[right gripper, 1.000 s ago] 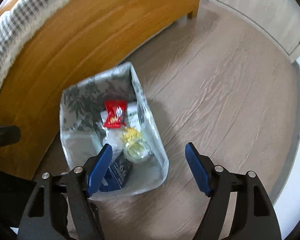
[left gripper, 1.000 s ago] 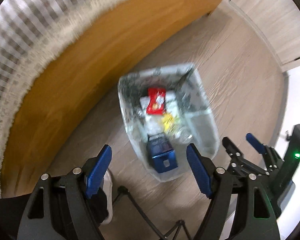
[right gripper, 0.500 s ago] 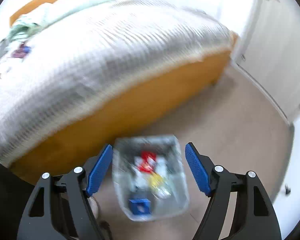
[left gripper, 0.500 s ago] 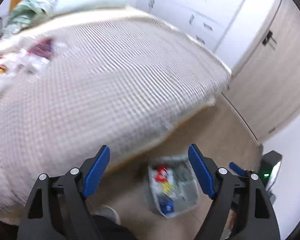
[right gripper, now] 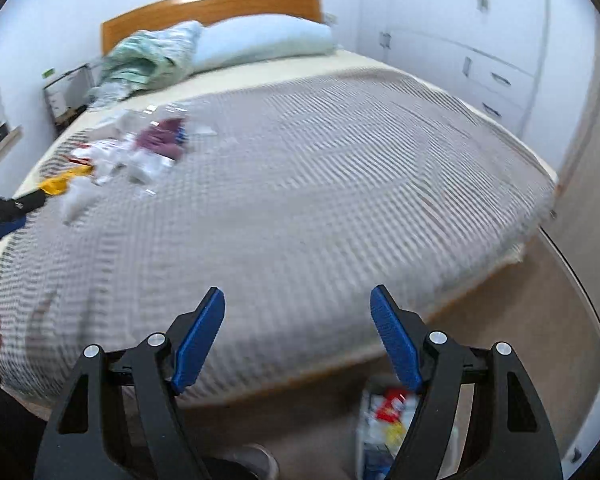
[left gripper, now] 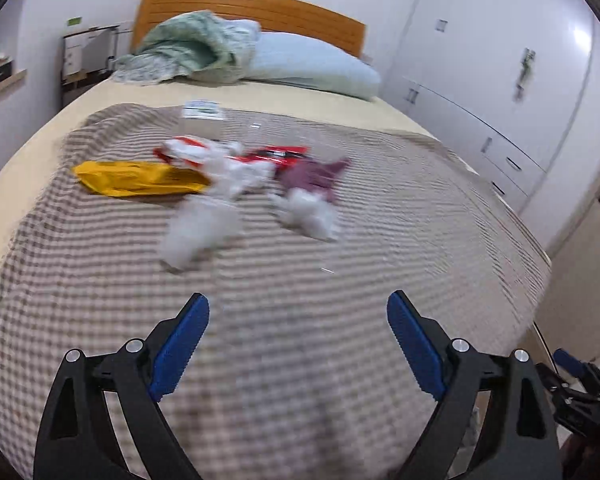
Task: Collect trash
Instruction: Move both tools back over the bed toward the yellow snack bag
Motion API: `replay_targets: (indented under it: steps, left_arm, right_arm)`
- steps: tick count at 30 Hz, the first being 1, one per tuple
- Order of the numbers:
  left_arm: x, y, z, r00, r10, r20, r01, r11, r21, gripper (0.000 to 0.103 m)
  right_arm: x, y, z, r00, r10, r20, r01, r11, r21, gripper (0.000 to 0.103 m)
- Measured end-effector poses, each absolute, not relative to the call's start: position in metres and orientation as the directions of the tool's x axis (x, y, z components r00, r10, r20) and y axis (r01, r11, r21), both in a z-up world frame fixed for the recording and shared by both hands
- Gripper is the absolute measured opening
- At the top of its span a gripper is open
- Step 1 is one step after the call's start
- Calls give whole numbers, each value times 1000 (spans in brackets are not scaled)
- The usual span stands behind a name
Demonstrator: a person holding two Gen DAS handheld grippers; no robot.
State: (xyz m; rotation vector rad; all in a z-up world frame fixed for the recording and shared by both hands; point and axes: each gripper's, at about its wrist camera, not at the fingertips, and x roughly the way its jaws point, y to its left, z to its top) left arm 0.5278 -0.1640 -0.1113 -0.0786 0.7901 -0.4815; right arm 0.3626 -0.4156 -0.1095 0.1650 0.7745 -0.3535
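Both views had swung up from the trash bin [right gripper: 384, 420] on the floor to the bed [left gripper: 340, 280]. The left gripper [left gripper: 298, 344] was opening, empty; the right gripper [right gripper: 296, 336] stood spread, empty. Farther off, a yellow wrapper [left gripper: 136, 178], white tissues [left gripper: 198, 232] and a red packet [left gripper: 278, 156] lay on the blanket.

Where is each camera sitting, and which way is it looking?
Left wrist: rides the left gripper, looking over the bed at scattered trash; its opening blue fingers show.
Right wrist: rides the right gripper, facing bed and trash bin; open fingers show.
Both share bed, trash, pillow.
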Motion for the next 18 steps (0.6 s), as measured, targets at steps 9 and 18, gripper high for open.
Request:
replay_targets:
  steps: [9,18]
  left_arm:
    - [590,-90,-125,608,-336,-719,281,938,-201,88]
    - [633,-15,-140,639,-81,-765,2,995,-103,88]
  right_arm:
    - [478,-341,-112,721,-131,-681,265,959,97,72]
    - [618,-242,-138,690,130,-712,9,982,188,72]
